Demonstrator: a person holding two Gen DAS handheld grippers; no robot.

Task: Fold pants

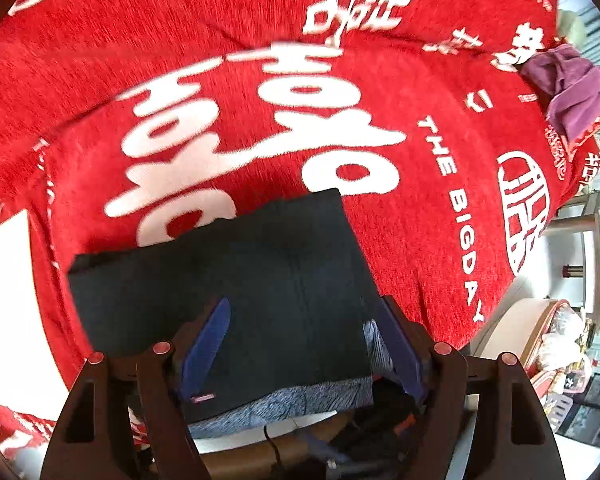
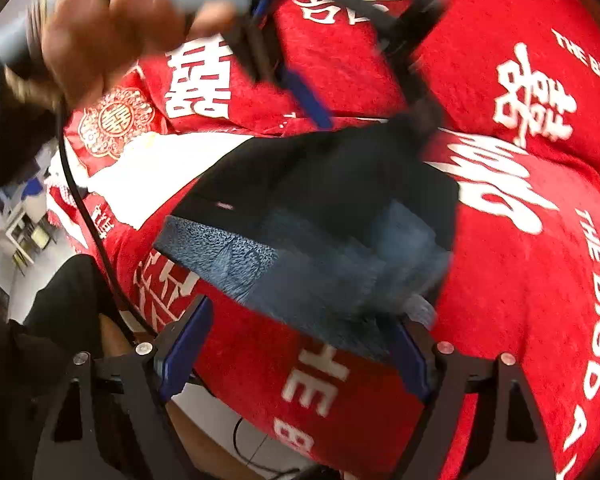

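Left wrist view, nearest the lens: left gripper [image 1: 304,344] pointing steeply down, its two blue fingers [image 1: 206,350] spread wide over the folded pants [image 1: 236,280]; no pad presses on the cloth. The pants form a dark, roughly rectangular stack, with a lighter blue-grey mottled inner layer showing along the near edge, and they lie flat on the red blanket [image 1: 440,92], which bears large white characters and the words "THE BIG DAY". Beyond the pants the blanket rises in soft folds. At the far right edge of the blanket sits a crumpled purple cloth [image 1: 568,88], well apart from the pants.

Right wrist view, nearest the lens: right gripper [image 2: 296,352] with jaws wide apart; its right finger lies just beside the near edge of the pants [image 2: 332,216], nothing gripped between the pads. The pants lie on the red blanket [image 2: 500,300], blue-grey layer toward the lens, dark layer behind. Beyond the pants, motion-blurred, hangs the left gripper [image 2: 364,120] above their far edge, one blue finger [image 2: 306,98] visible, held by a hand [image 2: 112,36] at upper left. A black cable [image 2: 80,200] runs down to the left of the pants
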